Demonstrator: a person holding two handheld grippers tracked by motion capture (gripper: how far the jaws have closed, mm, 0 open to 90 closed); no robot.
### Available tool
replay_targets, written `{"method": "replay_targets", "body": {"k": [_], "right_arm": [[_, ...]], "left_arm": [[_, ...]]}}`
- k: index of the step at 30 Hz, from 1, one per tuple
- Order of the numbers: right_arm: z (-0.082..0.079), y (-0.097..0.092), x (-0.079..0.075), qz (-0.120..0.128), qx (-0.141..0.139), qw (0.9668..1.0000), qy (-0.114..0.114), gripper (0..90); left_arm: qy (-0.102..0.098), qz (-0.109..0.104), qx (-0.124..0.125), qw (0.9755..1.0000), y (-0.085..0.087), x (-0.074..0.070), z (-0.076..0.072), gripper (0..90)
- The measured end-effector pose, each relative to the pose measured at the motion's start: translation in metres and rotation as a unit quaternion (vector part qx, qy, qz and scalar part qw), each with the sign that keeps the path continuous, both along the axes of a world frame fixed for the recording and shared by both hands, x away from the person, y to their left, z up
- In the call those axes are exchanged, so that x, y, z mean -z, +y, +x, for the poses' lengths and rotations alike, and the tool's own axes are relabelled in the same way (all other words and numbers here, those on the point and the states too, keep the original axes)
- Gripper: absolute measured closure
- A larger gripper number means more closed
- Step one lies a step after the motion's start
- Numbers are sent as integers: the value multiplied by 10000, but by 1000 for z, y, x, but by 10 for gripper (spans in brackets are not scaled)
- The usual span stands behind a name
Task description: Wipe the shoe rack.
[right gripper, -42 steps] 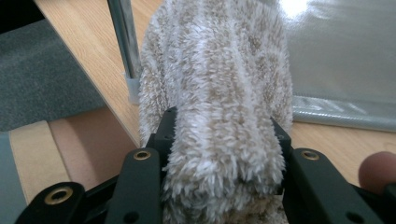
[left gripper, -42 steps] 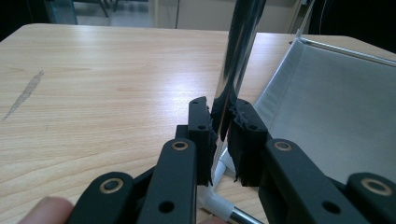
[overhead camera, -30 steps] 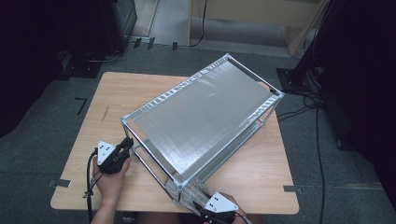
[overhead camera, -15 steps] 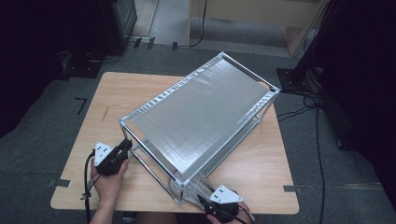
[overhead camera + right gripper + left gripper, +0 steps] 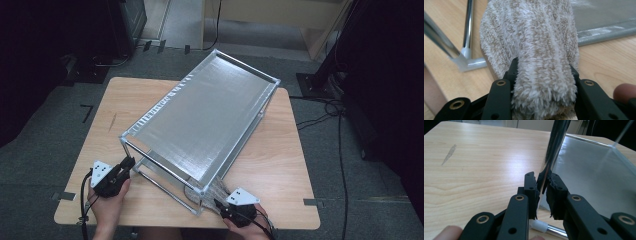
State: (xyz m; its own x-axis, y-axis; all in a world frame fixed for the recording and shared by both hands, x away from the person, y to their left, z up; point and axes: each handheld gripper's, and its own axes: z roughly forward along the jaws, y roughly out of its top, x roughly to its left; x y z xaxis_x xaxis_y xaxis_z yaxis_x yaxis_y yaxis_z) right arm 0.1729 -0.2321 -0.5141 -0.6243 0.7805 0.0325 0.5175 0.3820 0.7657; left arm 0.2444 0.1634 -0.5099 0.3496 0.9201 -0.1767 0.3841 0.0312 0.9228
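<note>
We have the cloth (image 5: 531, 50) clamped between the fingers of our right gripper (image 5: 235, 210); it is a fluffy beige and white towel that bulges up and forward past the fingertips and lies on the counter (image 5: 280, 165) just ahead of them, against the near corner of the metal rack (image 5: 200, 115). Beyond the cloth, to the far left of these fingers, a chrome leg meets a white plastic foot (image 5: 466, 60), and the rack's lower shelf (image 5: 604, 20) runs off behind. Our left gripper (image 5: 543, 187) has its fingers closed on the rack's upright post (image 5: 554, 147) at the other near corner, the post rising straight up between the pads, with the shiny shelf to their right and bare wood to their left. We judge that the step in hand is wiping the rack while the left gripper steadies it. The next move probably calls for lifting the cloth onto a rail or shelf and drawing it along, keeping the post pinched firmly so the light frame does not slide or tip on the counter.
</note>
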Motion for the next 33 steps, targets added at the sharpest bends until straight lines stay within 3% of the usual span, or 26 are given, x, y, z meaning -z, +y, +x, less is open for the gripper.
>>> {"method": "replay_targets", "body": {"k": [13,21,31,33], "right_arm": [[16,-7,0,36,162,9999,38,623],[31,-15,0,283,260,9990,206,628],[41,-17,1,333,444,9984,52,628],[41,-23,1,538,529,9971,16,626]], "left_arm": [[69,-89,78,9999,3,1,-27,787],[110,-129,198,9997,5,3,-40,784],[225,-240,275,9991,2,3,-52,777],[272,-277,267,9989,2,2,-52,771]]}}
